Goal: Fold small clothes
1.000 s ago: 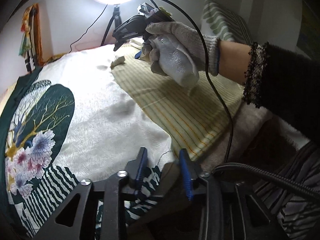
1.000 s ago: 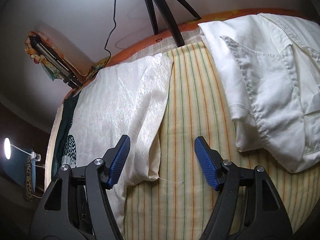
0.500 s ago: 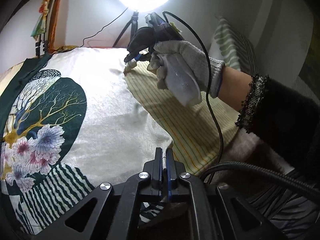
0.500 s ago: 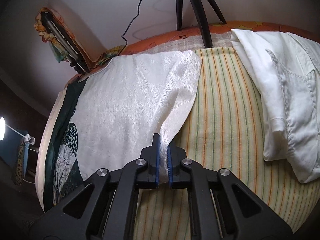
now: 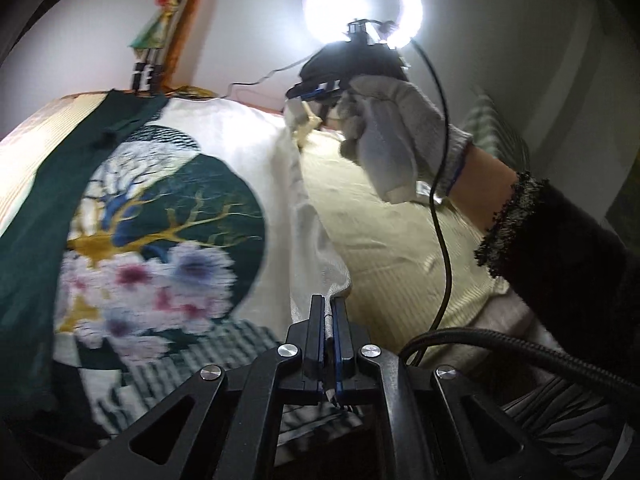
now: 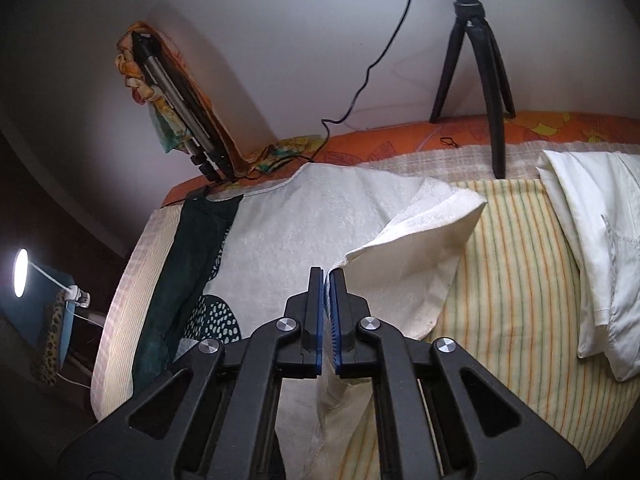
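I take the ring light (image 5: 362, 8) at the head of the bed as my landmark and go from left to right. Far left of it, the dark green border of the printed garment (image 5: 168, 216) lies flat on the striped bedsheet (image 6: 516, 264), with the round tree-and-flower print just inside it. Nearer the light, the cream side of the garment is lifted into a ridge along its right edge.

My left gripper (image 5: 328, 312), well below the light and close to me, is pressed together on the near corner of that cream edge; the cloth comes up out of the blue pads. My right gripper (image 5: 310, 94), just under the light in the left wrist view, pinches the far corner of the same edge, and in its own view the jaws stand closed on a raised flap of cream fabric (image 6: 404, 240). My gloved right hand (image 5: 396, 128) holds it up.

I judge this to be the first lengthwise fold: the right edge is gripped at both corners and raised off the sheet. Next I need to carry both corners across toward the green border, keeping the edge taut and level, then lay it down without wrinkling the print.

Right of the light, a folded white shirt (image 6: 596, 256) rests apart on the sheet.
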Demonstrator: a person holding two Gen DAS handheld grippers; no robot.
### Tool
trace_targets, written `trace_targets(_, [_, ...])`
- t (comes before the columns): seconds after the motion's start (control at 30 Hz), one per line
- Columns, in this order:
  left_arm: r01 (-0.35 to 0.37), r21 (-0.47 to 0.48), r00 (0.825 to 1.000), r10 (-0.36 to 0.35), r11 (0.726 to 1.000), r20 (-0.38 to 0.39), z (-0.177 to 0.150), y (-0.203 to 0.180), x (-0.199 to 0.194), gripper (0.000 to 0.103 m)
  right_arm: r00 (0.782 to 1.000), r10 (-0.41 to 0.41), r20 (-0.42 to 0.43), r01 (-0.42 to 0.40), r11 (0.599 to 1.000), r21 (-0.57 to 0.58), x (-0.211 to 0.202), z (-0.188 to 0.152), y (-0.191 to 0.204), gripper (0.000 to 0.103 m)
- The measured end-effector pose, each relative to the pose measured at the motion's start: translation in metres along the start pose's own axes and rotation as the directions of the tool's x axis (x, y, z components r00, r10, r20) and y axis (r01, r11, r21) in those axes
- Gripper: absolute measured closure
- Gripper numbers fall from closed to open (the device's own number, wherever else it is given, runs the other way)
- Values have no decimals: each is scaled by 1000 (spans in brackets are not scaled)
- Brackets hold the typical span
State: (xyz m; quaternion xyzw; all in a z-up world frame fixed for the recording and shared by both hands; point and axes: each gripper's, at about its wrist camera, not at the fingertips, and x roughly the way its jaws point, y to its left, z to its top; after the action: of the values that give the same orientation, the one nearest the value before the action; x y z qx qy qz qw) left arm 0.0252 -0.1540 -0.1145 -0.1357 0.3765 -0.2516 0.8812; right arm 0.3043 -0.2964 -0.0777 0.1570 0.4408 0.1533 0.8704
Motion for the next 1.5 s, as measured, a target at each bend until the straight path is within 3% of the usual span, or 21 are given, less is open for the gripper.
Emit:
trace_targets(0.27, [-38,-57,999,39,998,25,-3,30,-19,103,1000,0,-30,-2,997,-74,26,-5,48,99])
trace_targets(0.6, [-117,-140,991,124,983,40,-9,76,-45,103,997,25,-79,-40,979,-199,86,-18,136,99])
trace_targets(0.87, [-164,-184,986,168,969,6,-22,99,-52,103,990,50,-133,-82,964,-252,120,-33,158,99])
trace_targets(0.93, [-181,-168,983,183,969,-3,-23,99,-53,102,984,81,-158,-118,963,-243,118,-31,157,96])
trace_targets(0.97, [-190,-157,981,192,969,-6,-23,98,-56,95,983,101,-155,-136,963,-234,111,-27,155,93])
trace_targets(1.03, [-207,-136,978,209,969,-3,-21,97,-64,86,986,130,-107,-151,963,-223,91,-17,146,63])
trace_targets(1.1, [-221,-112,975,223,969,2,-16,97,-74,81,993,119,-23,-121,972,-202,69,-7,125,53])
trace_targets(1.23, [-245,-43,969,245,969,2,-1,95,-97,76,999,41,31,-34,982,-184,44,2,74,53])
trace_targets(1.37, [-238,51,968,241,970,-64,25,92,-103,75,999,6,-37,-10,992,-129,57,-3,40,53])
trace_targets(1.5, [-238,126,966,248,963,-72,48,88,-93,75,995,-23,-92,13,993,-114,82,-7,32,53])
